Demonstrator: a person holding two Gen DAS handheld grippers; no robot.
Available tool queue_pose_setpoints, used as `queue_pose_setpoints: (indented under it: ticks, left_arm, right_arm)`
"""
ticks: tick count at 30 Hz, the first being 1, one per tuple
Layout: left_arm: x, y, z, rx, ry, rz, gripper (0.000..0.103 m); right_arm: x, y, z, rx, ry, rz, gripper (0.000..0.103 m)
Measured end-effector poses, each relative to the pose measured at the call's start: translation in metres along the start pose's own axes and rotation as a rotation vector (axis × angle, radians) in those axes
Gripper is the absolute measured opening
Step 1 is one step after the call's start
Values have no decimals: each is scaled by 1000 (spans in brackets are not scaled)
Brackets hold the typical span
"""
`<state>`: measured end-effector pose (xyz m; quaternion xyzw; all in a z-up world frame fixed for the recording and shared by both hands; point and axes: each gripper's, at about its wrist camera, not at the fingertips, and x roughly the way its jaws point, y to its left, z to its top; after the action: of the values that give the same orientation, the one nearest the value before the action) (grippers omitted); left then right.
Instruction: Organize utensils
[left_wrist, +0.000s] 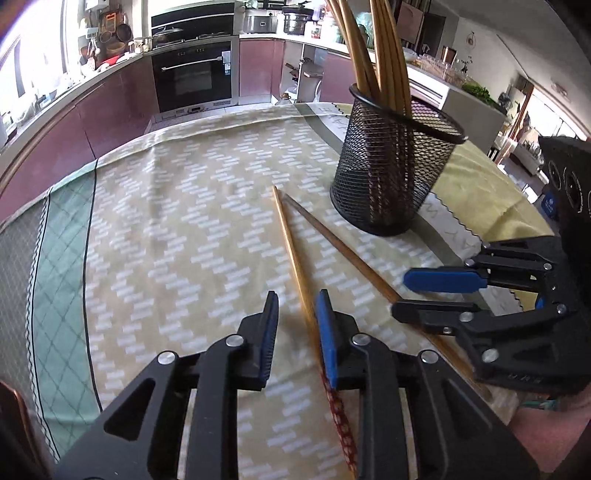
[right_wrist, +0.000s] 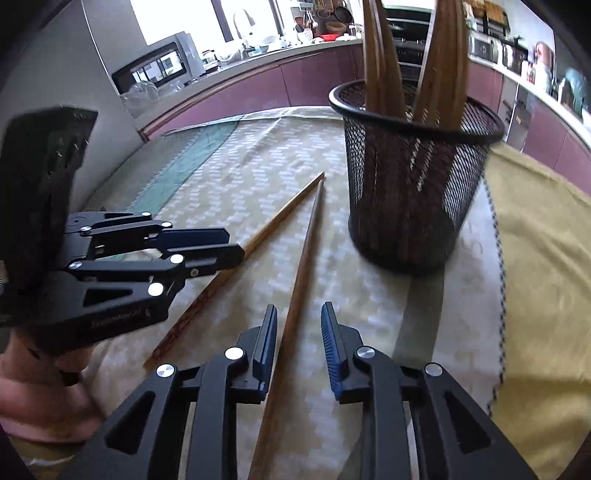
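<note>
I'm over the table now, and the black wire-mesh cup (left_wrist: 395, 173) is my landmark: round, see-through mesh with a smooth rolled rim, standing upright on the cloth. A bundle of wooden chopsticks (left_wrist: 384, 55) stands in it, splayed out above the rim, glossy golden-brown.

Two more chopsticks lie flat on the tablecloth (left_wrist: 184, 221) on my side of the cup, thin tips nearly meeting close to its base, thick ends fanning back towards me. The paler chopstick (left_wrist: 291, 251) has a red patterned handle end; it runs between the pads of my left tongs (left_wrist: 297, 308). The jaws stand a little apart, the stick lying against the right-hand blue pad, with a clear gap on the other side, so I'm not clamping it. The darker chopstick (right_wrist: 303, 258), plain brown and tapered, runs between my right tongs (right_wrist: 299, 319), which are also slightly apart, with daylight on both sides of the stick.

The pads are ribbed blue rubber on black plastic linkages with silver rivets.

The cloth is woven, yellow with a pale zigzag of little dashes; beside the cup runs a grey band with faint letters, too blurred for me to read. There's small embossed writing on the side of my left tongs in the right camera, also unreadable.
</note>
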<state>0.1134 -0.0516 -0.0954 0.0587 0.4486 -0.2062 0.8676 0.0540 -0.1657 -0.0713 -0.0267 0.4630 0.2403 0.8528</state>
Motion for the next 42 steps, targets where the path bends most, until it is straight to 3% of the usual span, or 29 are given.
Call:
queue_pose_setpoints:
  ticks: [4, 9, 14, 17, 25, 42]
  left_arm:
    - [10, -1, 9, 9, 2, 21, 22]
    - [18, -4, 19, 27, 3, 43, 22]
    - [21, -4, 22, -3, -6, 40, 10]
    - [20, -3, 21, -34, -15, 37, 9]
    - [5, 4, 16, -96, -40, -19, 8]
    - [-59, 5, 18, -105, -174, -143, 8]
  right_arm:
    - [10, 2, 13, -31, -8, -35, 22]
    - [16, 1, 20, -34, -19, -49, 9]
    - [14, -6, 18, 1, -27, -22, 7]
    - [7, -13, 14, 25, -36, 5, 6]
    - [-14, -19, 8, 50, -80, 79, 6]
    - [-76, -28, 3, 62, -241, 181, 6]
